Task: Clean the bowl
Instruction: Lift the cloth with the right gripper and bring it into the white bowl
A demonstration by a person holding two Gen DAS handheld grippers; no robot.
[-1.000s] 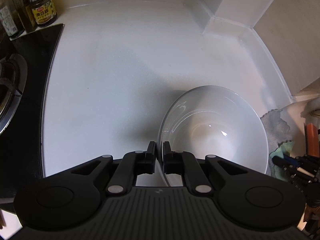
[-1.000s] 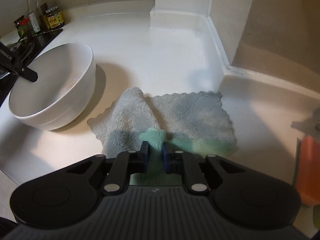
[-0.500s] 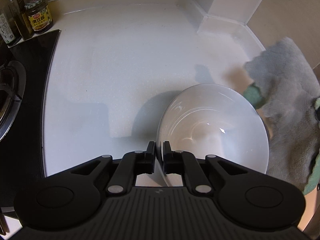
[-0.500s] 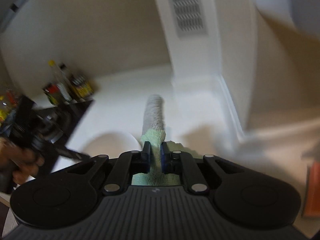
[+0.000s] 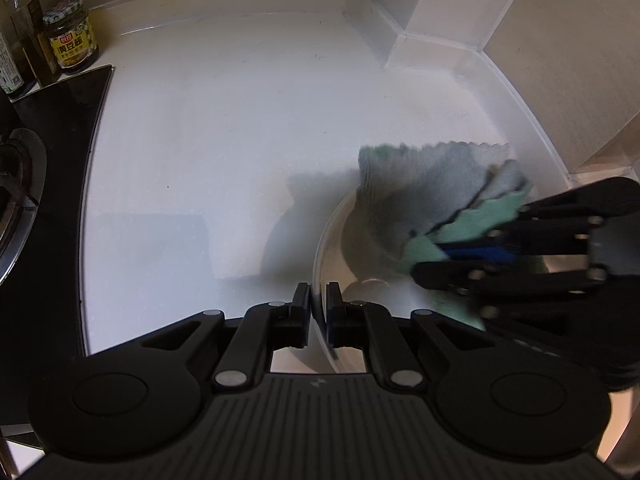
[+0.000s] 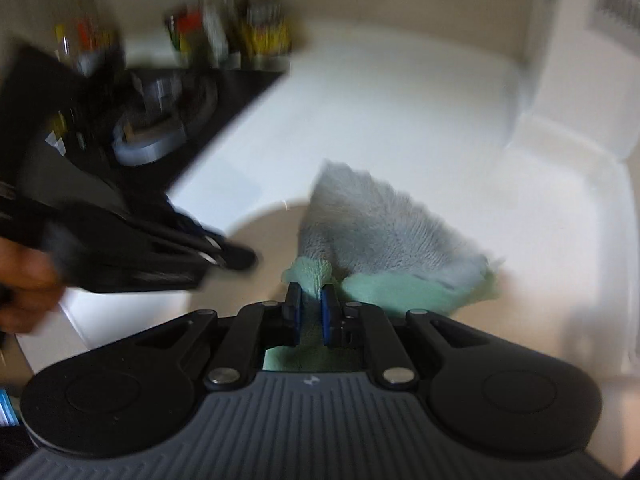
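Note:
A white bowl stands on the white counter. My left gripper is shut on its near rim. It shows blurred in the right wrist view, with my left gripper at its left edge. My right gripper is shut on a grey and green cloth. In the left wrist view the right gripper reaches in from the right and holds the cloth over and into the bowl, hiding most of its inside.
A black hob with a burner lies left of the counter. A jar and bottles stand at the back left. Walls and a white corner ledge bound the back right.
My right gripper has lifted the cloth off the counter and swung it left over the bowl, into it. My left gripper has kept its hold on the bowl's rim.

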